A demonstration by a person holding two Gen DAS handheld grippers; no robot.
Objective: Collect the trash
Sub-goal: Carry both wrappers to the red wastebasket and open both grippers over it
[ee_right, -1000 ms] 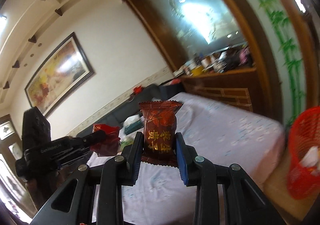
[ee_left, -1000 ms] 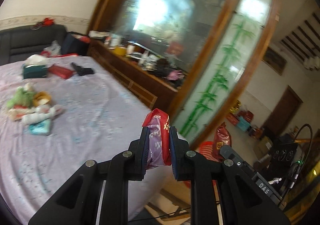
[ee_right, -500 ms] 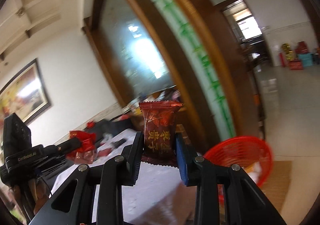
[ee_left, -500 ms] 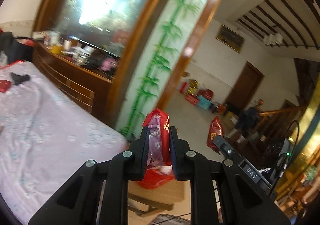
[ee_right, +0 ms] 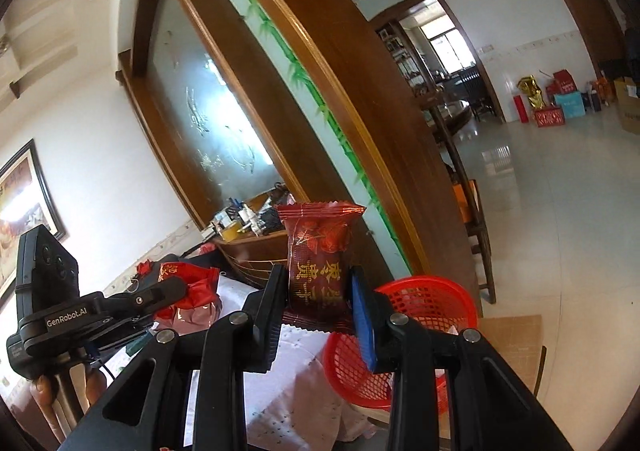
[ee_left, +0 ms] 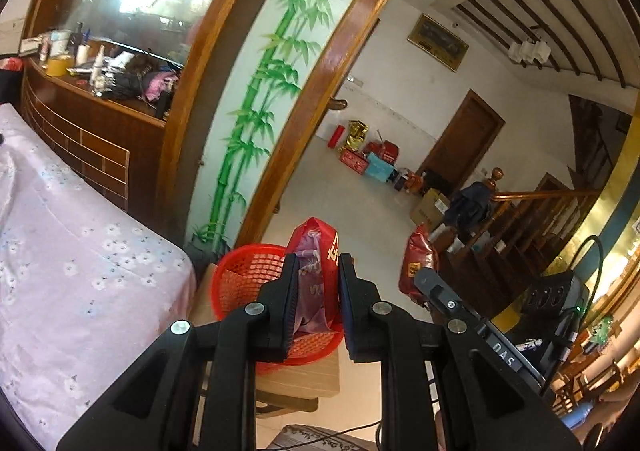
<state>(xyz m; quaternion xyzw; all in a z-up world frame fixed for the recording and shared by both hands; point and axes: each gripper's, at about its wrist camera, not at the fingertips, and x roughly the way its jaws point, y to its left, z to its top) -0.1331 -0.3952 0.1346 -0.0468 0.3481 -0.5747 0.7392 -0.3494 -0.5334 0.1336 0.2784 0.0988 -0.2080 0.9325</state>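
Pink floral tablecloth (ee_left: 80, 271) at left. Red mesh basket (ee_left: 244, 275) on a wooden stool (ee_left: 300, 383) beside it. Left gripper (ee_left: 316, 287) above basket, jaws clamped on red-and-purple wrapper (ee_left: 314, 263). Right gripper (ee_right: 318, 293) nearby, jaws pinching dark red snack packet (ee_right: 318, 263).

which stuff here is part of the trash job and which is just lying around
Part of the job:
- red and purple crinkled wrapper in the left gripper
- dark red sealed snack packet in the right gripper
- red plastic mesh basket

Just lying about:
- bottles and clutter on the wooden counter
- red gift boxes on the floor
- cardboard box
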